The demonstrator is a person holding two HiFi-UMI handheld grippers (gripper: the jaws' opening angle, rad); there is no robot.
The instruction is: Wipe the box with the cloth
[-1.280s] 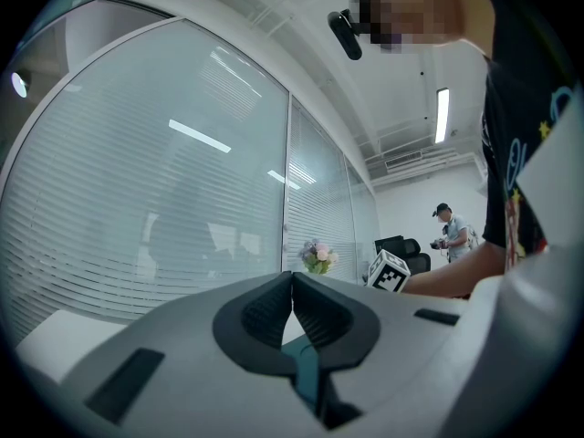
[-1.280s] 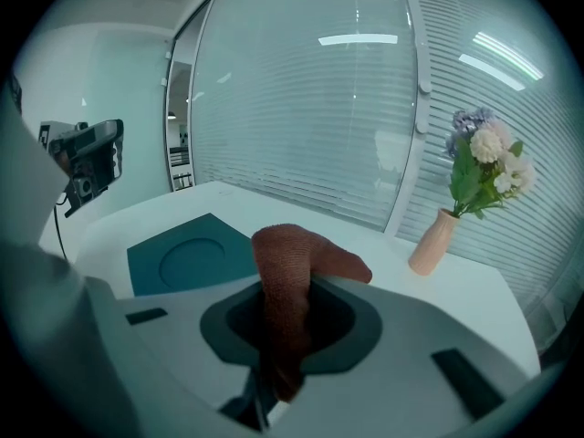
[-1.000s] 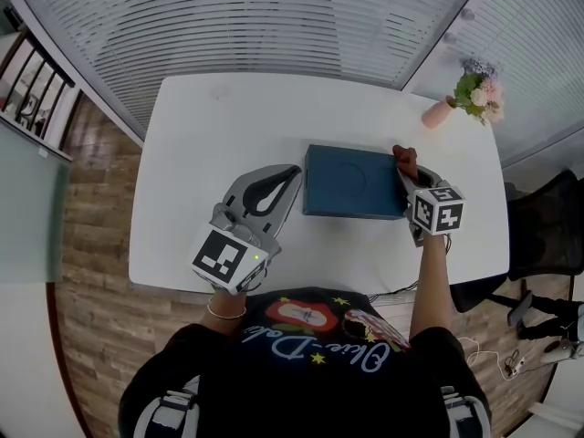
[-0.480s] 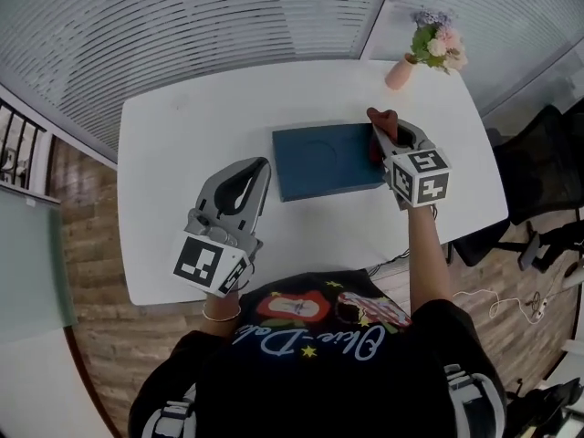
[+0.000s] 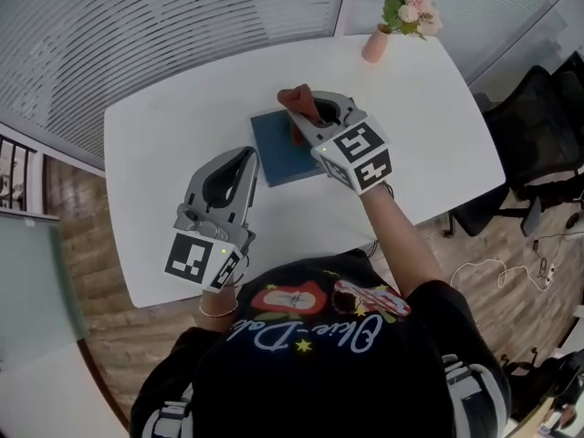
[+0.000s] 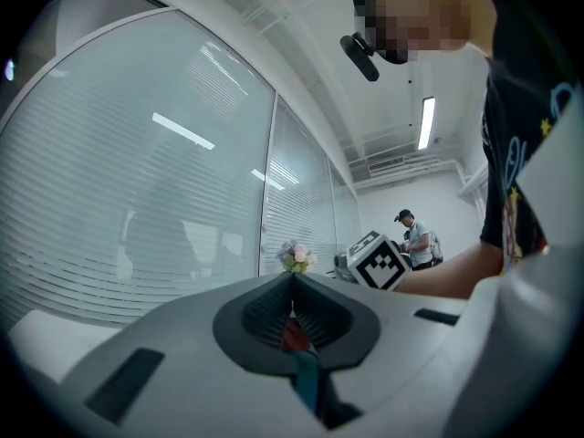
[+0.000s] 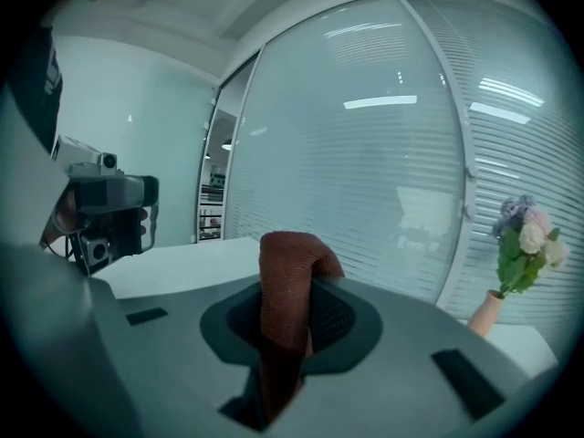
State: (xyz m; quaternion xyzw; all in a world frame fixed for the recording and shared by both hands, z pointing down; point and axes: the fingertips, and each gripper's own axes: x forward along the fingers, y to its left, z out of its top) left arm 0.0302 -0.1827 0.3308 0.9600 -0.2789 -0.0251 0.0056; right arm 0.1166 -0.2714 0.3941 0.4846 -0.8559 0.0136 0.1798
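- White tabletop (image 5: 155,144): dark blue box (image 5: 272,153) lies flat near its middle.
- My left tool (image 5: 248,156): jaws together, empty, tip just beside the box's left edge.
- My right tool (image 5: 313,117): clamped on the rust-brown cloth (image 5: 297,97), over the box's far edge.
- Step: wiping the lid. Next, I judge: press down and sweep across.

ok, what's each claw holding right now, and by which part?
Right claw pinches the brown cloth at a bunched fold; a loop pokes out past the jaws. Left claw is shut, holding nothing.
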